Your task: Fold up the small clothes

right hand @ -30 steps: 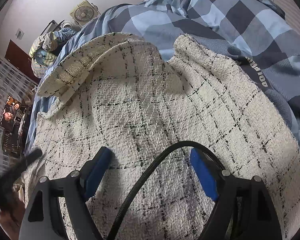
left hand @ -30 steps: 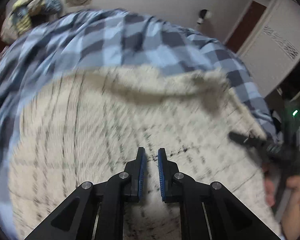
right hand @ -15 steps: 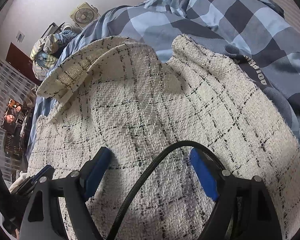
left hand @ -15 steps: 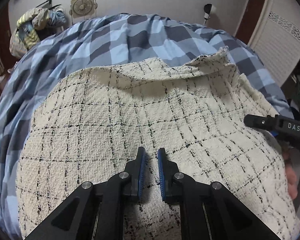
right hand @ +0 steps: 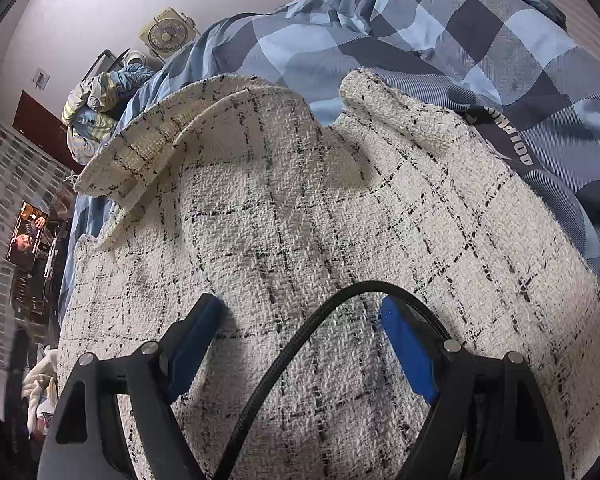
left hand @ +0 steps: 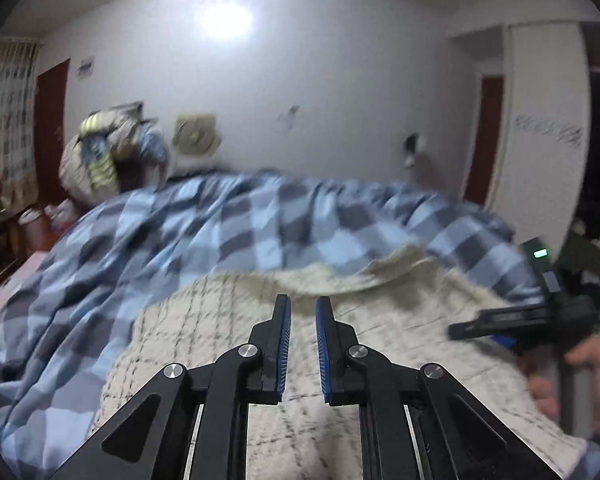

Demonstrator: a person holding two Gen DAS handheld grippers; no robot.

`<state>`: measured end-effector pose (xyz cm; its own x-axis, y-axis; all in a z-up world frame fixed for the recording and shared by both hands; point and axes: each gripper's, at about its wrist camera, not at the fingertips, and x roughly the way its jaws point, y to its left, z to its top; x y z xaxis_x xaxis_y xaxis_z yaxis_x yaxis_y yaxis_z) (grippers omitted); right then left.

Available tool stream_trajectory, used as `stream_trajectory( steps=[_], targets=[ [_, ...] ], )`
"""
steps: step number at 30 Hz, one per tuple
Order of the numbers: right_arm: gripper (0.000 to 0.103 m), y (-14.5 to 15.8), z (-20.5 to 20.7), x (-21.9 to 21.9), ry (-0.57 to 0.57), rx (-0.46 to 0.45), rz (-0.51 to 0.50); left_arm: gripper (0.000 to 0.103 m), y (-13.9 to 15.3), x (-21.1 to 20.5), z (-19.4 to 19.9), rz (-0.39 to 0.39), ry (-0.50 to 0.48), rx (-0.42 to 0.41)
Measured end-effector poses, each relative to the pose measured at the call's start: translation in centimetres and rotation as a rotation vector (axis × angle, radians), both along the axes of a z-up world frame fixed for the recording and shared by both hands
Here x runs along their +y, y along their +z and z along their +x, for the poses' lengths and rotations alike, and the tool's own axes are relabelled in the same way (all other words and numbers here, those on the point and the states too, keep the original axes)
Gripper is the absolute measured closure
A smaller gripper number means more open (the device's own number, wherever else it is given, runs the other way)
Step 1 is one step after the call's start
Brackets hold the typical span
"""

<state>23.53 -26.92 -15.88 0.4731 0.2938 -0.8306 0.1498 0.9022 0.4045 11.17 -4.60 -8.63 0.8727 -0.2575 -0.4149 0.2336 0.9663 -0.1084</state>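
Observation:
A cream tweed garment with black check lines [right hand: 300, 200] lies spread on the bed; its upper left corner is folded over as a flap [right hand: 172, 140]. My right gripper [right hand: 300, 304] hovers low over the garment's near part, jaws wide and open, nothing between the blue pads, and a black cable [right hand: 340, 300] arcs across them. My left gripper [left hand: 302, 300] is shut with only a thin slit between its pads and holds nothing; it sits above the garment [left hand: 220, 320], pointing toward the far wall. In the blurred left wrist view the right gripper [left hand: 484, 324] shows at the right, held by a hand [left hand: 592, 364].
A blue checked duvet [right hand: 420, 20] covers the bed under and beyond the garment. A dark cloth with white lettering [right hand: 512, 148] lies by the garment's right edge. A pile of clothes [left hand: 108, 156] and a fan [left hand: 196, 136] stand by the far wall.
The left gripper has lifted and tilted upward, so the far wall now fills its view and the garment sits lower. Its jaws stayed shut. The right gripper has not moved.

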Motion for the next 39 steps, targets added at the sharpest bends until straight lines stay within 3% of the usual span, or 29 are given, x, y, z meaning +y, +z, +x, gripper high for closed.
stream_trajectory(
  steps=[5,8,9,12,13,20,26,27,28,29,32,36,39],
  targets=[
    [0.023,0.0,0.1,0.0,-0.001,0.001,0.004,0.092,-1.1,-0.4,-0.3,0.045,-0.029,0.056],
    [0.023,0.0,0.1,0.0,0.000,0.001,0.003,0.092,-2.1,-0.2,1.2,-0.028,-0.151,0.164],
    [0.023,0.0,0.1,0.0,0.000,0.000,0.003,0.092,-2.2,-0.1,1.2,-0.046,-0.157,0.172],
    [0.023,0.0,0.1,-0.1,-0.002,0.001,0.008,0.092,-2.7,0.6,1.9,-0.182,-0.295,0.224],
    [0.023,0.0,0.0,-0.1,-0.003,0.000,0.010,0.092,-2.9,0.5,2.0,-0.182,-0.301,0.231],
    [0.023,-0.1,-0.1,-0.4,-0.007,-0.003,0.025,0.092,-1.7,-1.4,-0.2,-0.135,-0.434,0.130],
    [0.023,-0.2,-0.2,-0.6,-0.008,-0.005,0.032,0.088,-1.8,-0.8,-0.2,-0.167,-0.451,0.131],
    [0.023,-0.2,-0.2,-0.6,-0.009,-0.005,0.034,0.085,-1.8,-0.8,-0.2,-0.167,-0.446,0.128],
    [0.023,-0.2,-0.2,-0.6,-0.010,-0.006,0.036,0.059,-1.7,-0.7,-0.3,-0.171,-0.452,0.123],
    [0.023,-0.2,-0.3,-0.7,-0.010,-0.006,0.037,0.000,-1.6,-0.6,-0.4,-0.178,-0.458,0.112],
    [0.023,-0.2,-0.2,-0.7,-0.010,-0.006,0.038,0.000,-1.2,0.0,-0.8,-0.206,-0.443,0.068],
    [0.023,-0.1,-0.3,-0.8,-0.013,-0.008,0.047,0.000,-1.3,0.5,-0.4,-0.228,-0.409,0.084],
    [0.023,-0.1,-0.3,-0.8,-0.013,-0.007,0.048,0.000,-1.2,0.6,-0.9,-0.195,-0.359,0.090]
  ],
)
